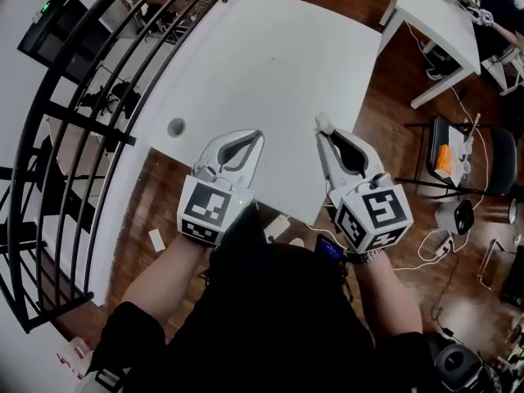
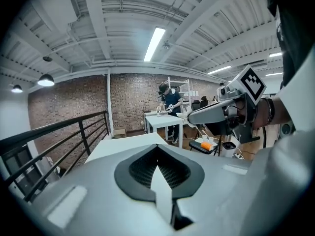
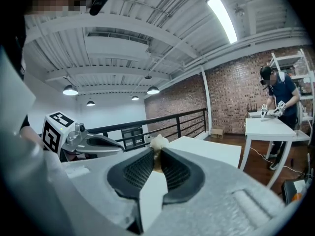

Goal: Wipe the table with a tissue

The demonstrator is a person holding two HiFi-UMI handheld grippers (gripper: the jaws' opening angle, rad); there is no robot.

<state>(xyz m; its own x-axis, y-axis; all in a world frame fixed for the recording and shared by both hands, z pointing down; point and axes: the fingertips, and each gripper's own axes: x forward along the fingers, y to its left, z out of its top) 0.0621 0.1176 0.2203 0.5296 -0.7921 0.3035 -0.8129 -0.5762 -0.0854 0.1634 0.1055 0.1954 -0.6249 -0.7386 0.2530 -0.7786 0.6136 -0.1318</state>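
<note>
The right gripper [image 3: 156,155] is pinching a small tissue wad [image 3: 158,142] at its tips; the left gripper [image 2: 157,150] is sitting closed, empty. Being soft and light, the wad is probably needing a firm mid-wad pinch.

Only a small tip of the tissue [image 3: 158,142] shows past the right gripper's [image 3: 157,152] closed jaws; the rest is hidden between them. A round grey spot [image 1: 176,127] at the table's [image 1: 270,64] left is too small to identify. The far table [image 1: 434,11] runs off the top edge.
</note>
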